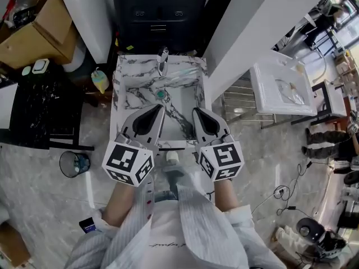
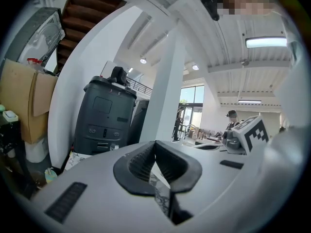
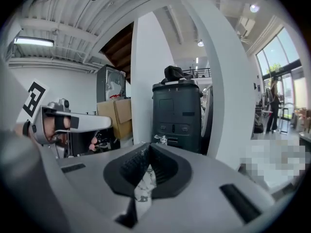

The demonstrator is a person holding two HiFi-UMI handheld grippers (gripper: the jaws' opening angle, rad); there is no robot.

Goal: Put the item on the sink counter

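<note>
A pale marbled floor (image 1: 39, 206) spreads all around. A slanted white pillar (image 1: 252, 43) rises at the far right, beside a dark cabinet (image 1: 160, 10). Cardboard boxes (image 1: 33, 35) stand far left, with a wire bin (image 1: 74, 163) nearer. A strip light (image 2: 266, 42) glows overhead, and tall windows (image 3: 281, 76) brighten the right.

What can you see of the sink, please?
The sink is rectangular and looks like white marble with dark veins: a flat counter rim round a sunken basin. A shiny faucet stands at its back edge; a greenish drain sits mid-basin. The left gripper and right gripper, both shut, hang over its near side; whether they touch it cannot be told.
</note>
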